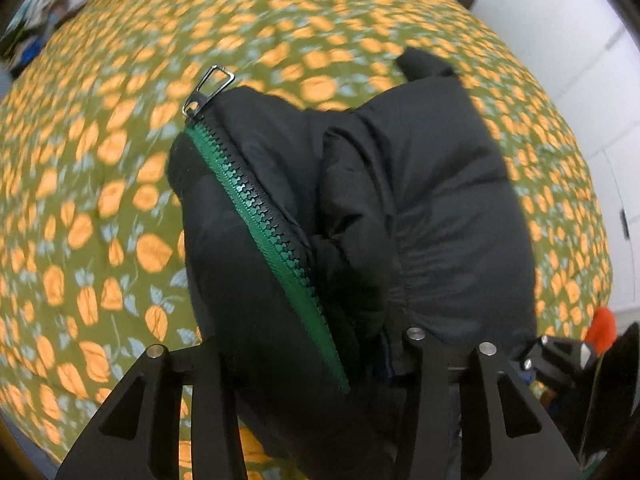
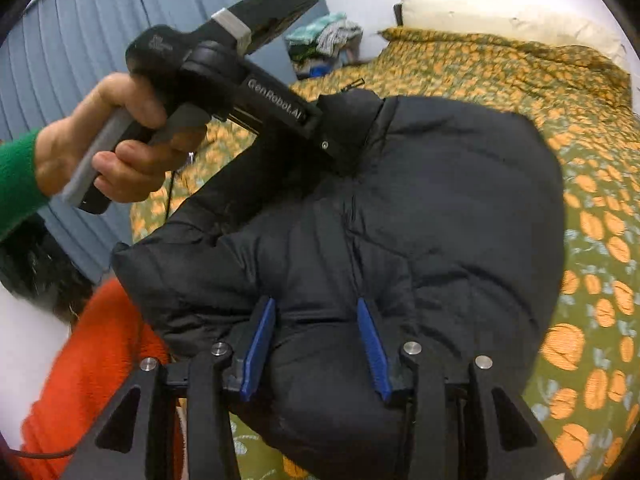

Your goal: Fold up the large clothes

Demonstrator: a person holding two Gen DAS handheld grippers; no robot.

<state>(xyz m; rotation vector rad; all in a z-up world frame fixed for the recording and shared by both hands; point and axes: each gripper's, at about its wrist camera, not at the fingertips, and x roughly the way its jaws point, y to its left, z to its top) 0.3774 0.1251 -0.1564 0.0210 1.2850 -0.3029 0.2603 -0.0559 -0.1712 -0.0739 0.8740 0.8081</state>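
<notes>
Left wrist view: we saw the black puffer jacket (image 1: 400,200) bunched between the left gripper (image 1: 316,360) jaws, apparently clamped, above the bed (image 1: 80,200).
Zipper (image 1: 260,208): its hanging pull could snag.
Right wrist view: our right gripper (image 2: 316,344) pinched a padded fold.
Risk: slick, bulky padding could slip free and spoil the fold.

A bed (image 2: 592,128) with orange-patterned green cover bears a black puffer jacket (image 2: 440,208).
</notes>
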